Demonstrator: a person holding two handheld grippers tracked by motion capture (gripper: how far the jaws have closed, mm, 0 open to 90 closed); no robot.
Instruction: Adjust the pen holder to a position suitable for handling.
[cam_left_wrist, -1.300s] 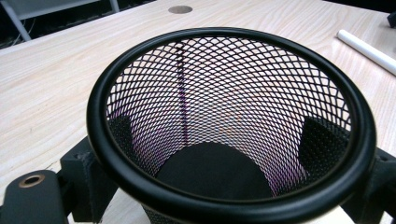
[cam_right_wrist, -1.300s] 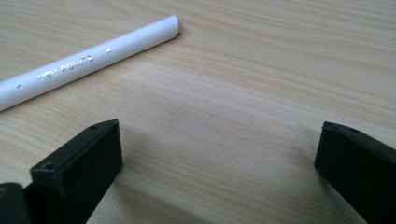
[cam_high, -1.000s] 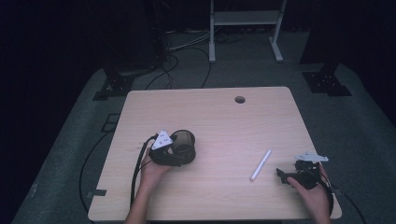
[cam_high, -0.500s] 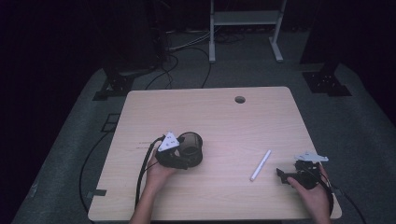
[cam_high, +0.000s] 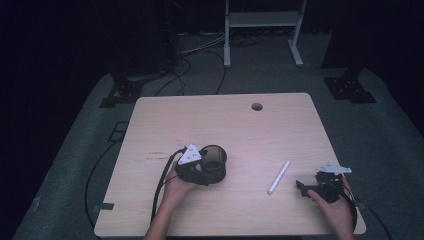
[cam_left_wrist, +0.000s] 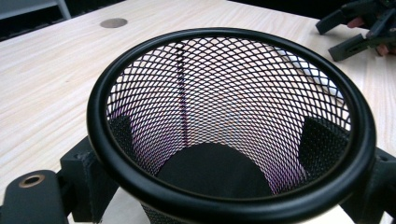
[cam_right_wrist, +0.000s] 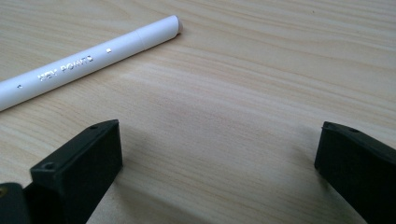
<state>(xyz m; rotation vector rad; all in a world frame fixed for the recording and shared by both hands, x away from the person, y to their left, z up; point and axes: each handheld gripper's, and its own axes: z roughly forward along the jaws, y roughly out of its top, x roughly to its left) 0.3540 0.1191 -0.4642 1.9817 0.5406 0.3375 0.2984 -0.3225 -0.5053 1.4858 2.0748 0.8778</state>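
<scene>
A: Progress? Left gripper (cam_high: 200, 172) clamps the black mesh pen cup (cam_left_wrist: 229, 126), one jaw each side of its wall, mid-table left. Cup is empty, open mouth up.

B: Right gripper (cam_high: 314, 186)?

A: Jaws spread wide, holding nothing, low over the table (cam_high: 240, 125). White pen (cam_right_wrist: 88, 58) lies flat just ahead of them, untouched.

B: So early: my guess, pen pickup and drop into the cup remain.

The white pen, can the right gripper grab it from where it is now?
Probably yes. The right gripper is open, the white pen lies flat on the table just ahead of its jaws, and nothing sits between them. The mesh cup is off to the side, held in the left gripper.
</scene>
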